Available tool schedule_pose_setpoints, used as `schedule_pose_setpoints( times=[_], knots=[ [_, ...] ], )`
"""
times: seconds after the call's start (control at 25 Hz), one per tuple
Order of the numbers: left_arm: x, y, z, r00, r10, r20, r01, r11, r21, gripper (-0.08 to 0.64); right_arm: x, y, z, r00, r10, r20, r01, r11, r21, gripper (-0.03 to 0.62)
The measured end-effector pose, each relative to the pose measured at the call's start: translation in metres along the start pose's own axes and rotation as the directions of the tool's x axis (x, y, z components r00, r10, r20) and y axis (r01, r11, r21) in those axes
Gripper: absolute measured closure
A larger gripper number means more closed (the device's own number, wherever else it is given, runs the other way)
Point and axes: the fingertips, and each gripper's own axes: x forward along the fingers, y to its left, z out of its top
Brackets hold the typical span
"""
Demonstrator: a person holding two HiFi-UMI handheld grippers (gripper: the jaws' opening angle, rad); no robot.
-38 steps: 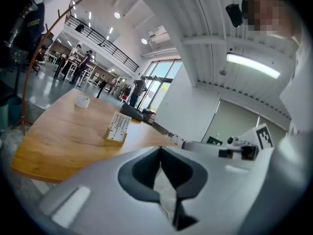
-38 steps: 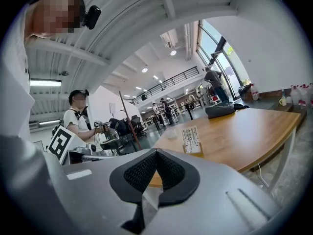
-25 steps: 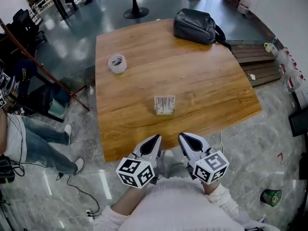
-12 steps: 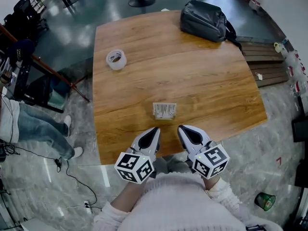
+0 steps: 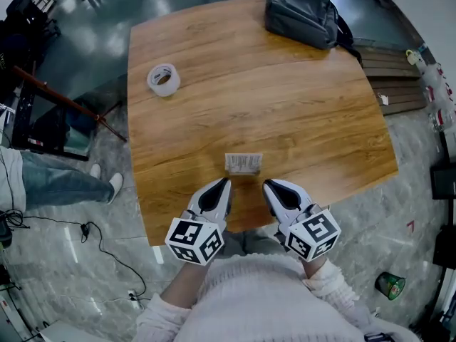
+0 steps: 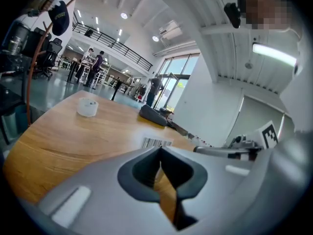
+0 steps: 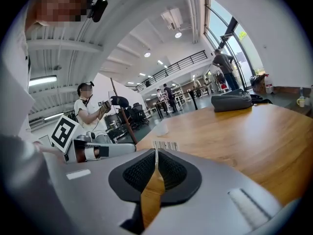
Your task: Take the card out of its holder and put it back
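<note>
From the head view, we see both grippers over the near edge of the wooden table (image 5: 285, 105). The left gripper (image 5: 224, 183) has its jaws pressed together, empty. The right gripper (image 5: 268, 185) has jaws that have just been opening, and nothing is between them. The card (image 5: 243, 163) stands upright at 12 o'clock from the two tips, near them but apart, just inside the near edge. Open tabletop lies all round it. A tape roll (image 5: 163, 79) sits at 10 o'clock, close to the left edge, and a dark bag (image 5: 302, 14) at 1 o'clock lies on the far edge. Around the table is polished stone floor, with cables at 8 o'clock.

In the left gripper view, the pads meet at the tips. The card's barcode shows just past them at 12 o'clock, with bare wood sweeping away to the left.

In the right gripper view, the jaws stand a thin slit apart and hold nothing. The card is dead ahead and the left gripper is at 9 o'clock. Beyond the table is a bright hall with glass walls.
</note>
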Motion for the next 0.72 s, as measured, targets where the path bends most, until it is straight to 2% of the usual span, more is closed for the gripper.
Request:
schedule_pose_setpoints(
  times=[0.44,0.72],
  knots=[
    [0.017,0.035,-0.011,0.998,-0.008,-0.055,0.013,0.996,0.086,0.551,0.031,-0.024,-0.012,0.998,-0.021,-0.053,0.020,1.000,-0.015,0.538],
    [0.031,0.044,-0.021,0.997,-0.030,-0.077,0.036,0.996,0.081,0.512,0.045,-0.033,-0.025,0.996,-0.021,-0.092,0.019,0.999,-0.030,0.506]
  ],
)
